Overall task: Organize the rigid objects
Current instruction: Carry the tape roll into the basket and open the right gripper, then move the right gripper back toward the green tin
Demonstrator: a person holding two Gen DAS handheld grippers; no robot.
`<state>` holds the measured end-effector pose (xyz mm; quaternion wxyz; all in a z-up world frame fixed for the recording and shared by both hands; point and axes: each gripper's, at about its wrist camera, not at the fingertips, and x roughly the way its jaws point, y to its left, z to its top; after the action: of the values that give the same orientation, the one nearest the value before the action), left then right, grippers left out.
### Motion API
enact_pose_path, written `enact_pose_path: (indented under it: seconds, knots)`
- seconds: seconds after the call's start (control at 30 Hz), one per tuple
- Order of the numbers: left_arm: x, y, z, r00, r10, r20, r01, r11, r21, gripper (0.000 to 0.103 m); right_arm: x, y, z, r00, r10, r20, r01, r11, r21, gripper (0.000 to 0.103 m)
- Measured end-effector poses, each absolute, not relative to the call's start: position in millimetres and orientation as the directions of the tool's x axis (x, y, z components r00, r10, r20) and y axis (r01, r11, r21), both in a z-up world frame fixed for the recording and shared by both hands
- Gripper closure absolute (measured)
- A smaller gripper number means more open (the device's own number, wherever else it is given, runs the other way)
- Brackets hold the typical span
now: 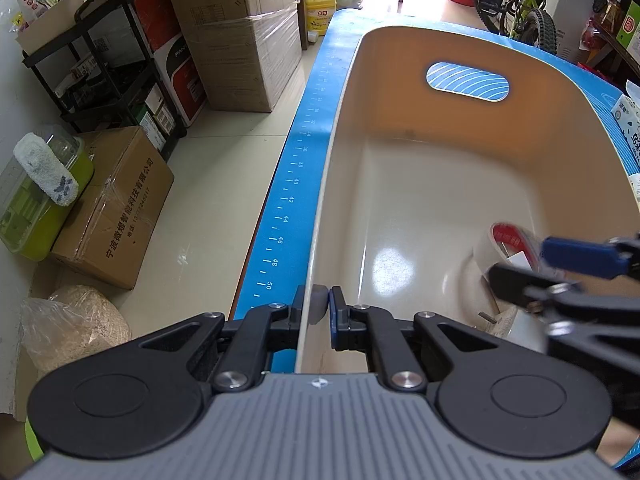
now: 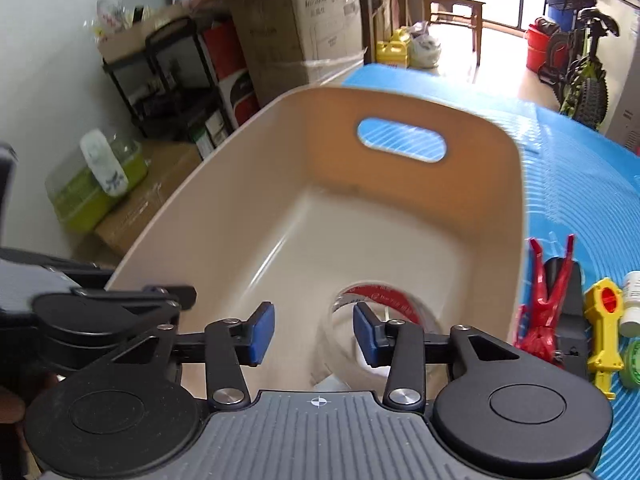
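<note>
A beige plastic bin with a handle slot stands on the blue mat. My left gripper is shut on the bin's near rim, one finger outside the wall and one inside. A roll of clear tape with a red-printed core lies in the bin's near right corner, also seen as the tape roll. My right gripper hangs open just above it, blue pads apart. Its right finger overlaps the roll, and neither pad presses on it. The right gripper enters the left wrist view from the right.
Right of the bin on the mat lie a red clamp, a black block, a yellow tool, a white bottle and a green roll. Cardboard boxes and a black shelf stand on the floor to the left.
</note>
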<state>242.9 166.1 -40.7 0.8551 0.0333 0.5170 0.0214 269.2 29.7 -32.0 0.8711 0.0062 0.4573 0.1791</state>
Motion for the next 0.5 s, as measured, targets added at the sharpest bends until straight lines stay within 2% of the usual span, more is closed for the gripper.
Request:
enact_pose_path:
  seconds: [0.07, 0.3, 0.5]
  knots:
    - [242.9, 166.1, -40.7, 0.465, 0.071, -0.883, -0.002, 0.997, 0.079, 0.091, 265.7, 23.6, -22.3, 0.539, 0.326, -0.777, -0.299, 0.936, 0.185, 0.042]
    - [243.1, 166.4, -40.4, 0.464, 0.070, -0.883, -0.002, 0.997, 0.078, 0.091, 252.9, -21.7, 13.6, 0.634, 0.301, -0.712, -0.247, 0.952, 0.182, 0.035]
    - [243.0, 166.3, -40.6, 0.465, 0.070, -0.883, -0.002, 0.997, 0.078, 0.091, 248.8, -78.9, 25.8, 0.697, 0.195, -0.690, -0.140, 0.981, 0.135, 0.032]
